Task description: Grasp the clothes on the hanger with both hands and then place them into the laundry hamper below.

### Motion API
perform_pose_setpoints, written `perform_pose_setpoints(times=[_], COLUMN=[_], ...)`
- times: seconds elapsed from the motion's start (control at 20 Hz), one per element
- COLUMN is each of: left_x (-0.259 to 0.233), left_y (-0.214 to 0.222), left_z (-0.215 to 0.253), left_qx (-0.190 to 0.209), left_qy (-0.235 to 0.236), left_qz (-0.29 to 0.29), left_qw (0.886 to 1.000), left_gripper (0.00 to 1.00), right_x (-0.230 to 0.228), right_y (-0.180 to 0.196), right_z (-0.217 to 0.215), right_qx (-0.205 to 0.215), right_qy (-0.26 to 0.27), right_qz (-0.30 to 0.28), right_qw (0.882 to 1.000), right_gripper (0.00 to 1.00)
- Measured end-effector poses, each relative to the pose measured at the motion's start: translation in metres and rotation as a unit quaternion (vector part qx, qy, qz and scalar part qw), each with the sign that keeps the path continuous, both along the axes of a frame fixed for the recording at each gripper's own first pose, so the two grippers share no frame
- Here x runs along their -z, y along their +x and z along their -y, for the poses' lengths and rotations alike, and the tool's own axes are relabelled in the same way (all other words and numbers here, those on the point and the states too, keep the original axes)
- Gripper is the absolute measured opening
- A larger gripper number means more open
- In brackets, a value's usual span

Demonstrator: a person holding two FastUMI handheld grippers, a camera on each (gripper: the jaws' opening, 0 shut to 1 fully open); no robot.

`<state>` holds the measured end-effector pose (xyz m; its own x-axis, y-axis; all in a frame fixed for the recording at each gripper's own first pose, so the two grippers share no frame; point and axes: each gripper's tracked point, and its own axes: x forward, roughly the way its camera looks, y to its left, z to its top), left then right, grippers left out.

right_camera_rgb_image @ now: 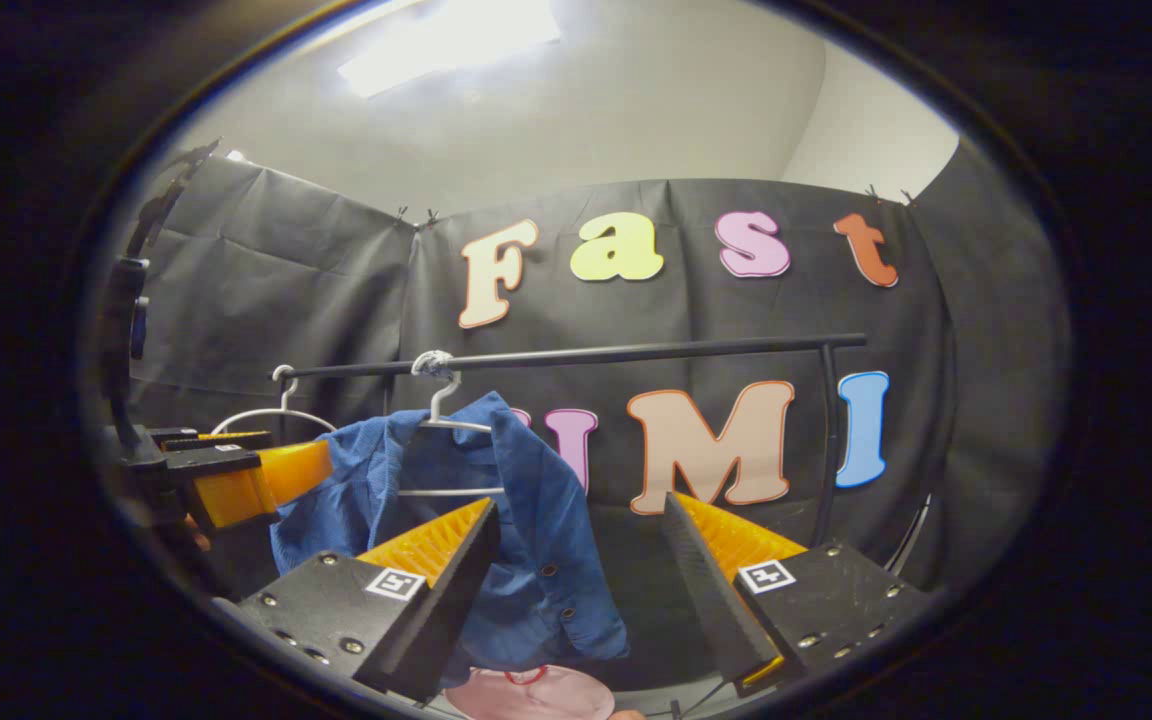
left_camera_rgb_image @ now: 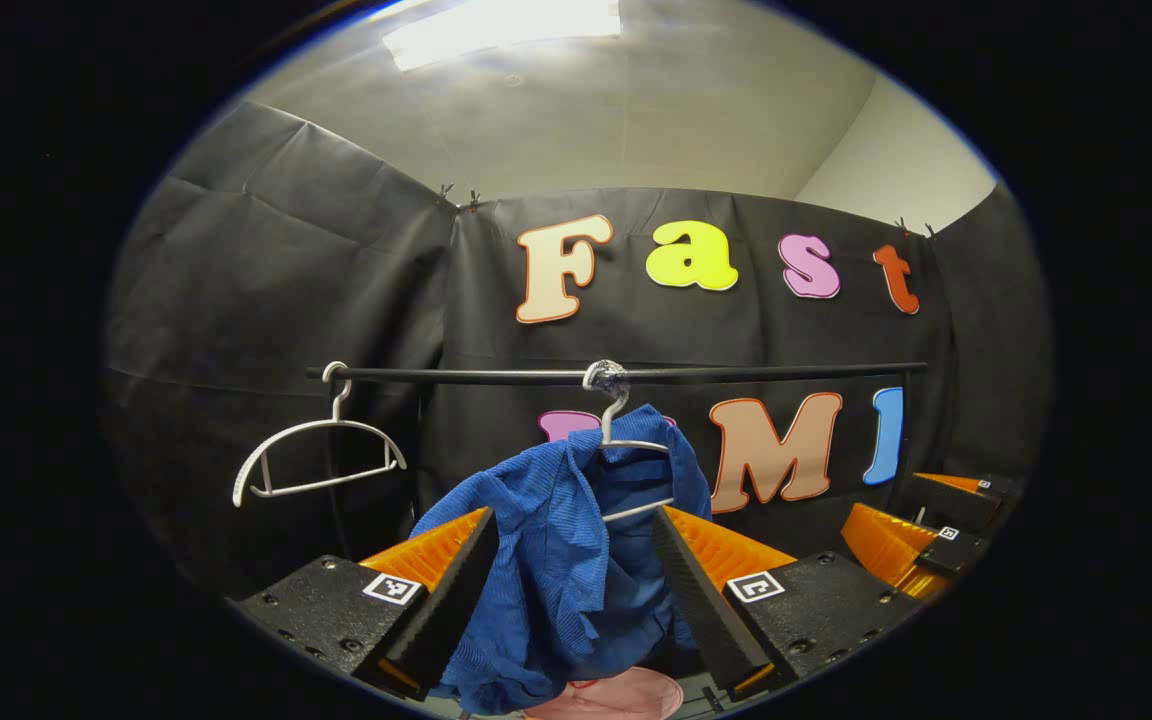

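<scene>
On the black rail: white hanger carrying a blue shirt, half slipped off and bunched low, ready for pulling down. Left of it, a bare hanger. Left gripper: jaws wide, shirt folds between them, not pinched. Right gripper: jaws wide, holding nothing, shirt hem against one finger. Below the rail, a pink item, possibly the hamper

A rumpled blue shirt droops from a white hanger above a pink hamper.
</scene>
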<state>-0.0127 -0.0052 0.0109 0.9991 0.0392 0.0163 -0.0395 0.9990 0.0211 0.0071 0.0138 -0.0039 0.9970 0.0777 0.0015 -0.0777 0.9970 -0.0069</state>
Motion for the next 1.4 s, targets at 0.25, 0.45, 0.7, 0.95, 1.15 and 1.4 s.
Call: perform_pose_setpoints(times=[0.25,0.45,0.7,0.95,1.15,1.4], left_x=[0.005,0.021,0.06,0.119,0.151,0.138], left_y=[0.0,0.011,0.039,0.06,0.074,0.073], left_z=[0.008,0.017,0.013,-0.01,-0.016,-0.032], left_qx=[-0.002,-0.002,-0.028,-0.064,-0.06,-0.062], left_qy=[0.008,0.014,0.025,0.051,0.048,0.027], left_qz=[-0.005,-0.02,-0.045,-0.095,-0.132,-0.124], left_qw=[1.0,1.0,0.998,0.992,0.988,0.99], left_gripper=[0.95,0.95,0.95,0.83,0.61,0.04], right_x=[0.005,0.006,0.009,0.01,0.015,0.028], right_y=[0.005,0.009,0.013,0.023,0.032,0.047], right_z=[-0.003,0.001,0.012,0.021,0.022,0.013], right_qx=[-0.018,-0.022,-0.019,-0.016,-0.018,-0.032], right_qy=[0.001,-0.003,-0.015,-0.03,-0.032,-0.043], right_qz=[-0.009,-0.01,-0.014,-0.012,-0.015,-0.018], right_qw=[1.0,1.0,1.0,0.999,0.999,0.998], right_gripper=[0.98,0.94,0.98,0.98,0.94,0.94])
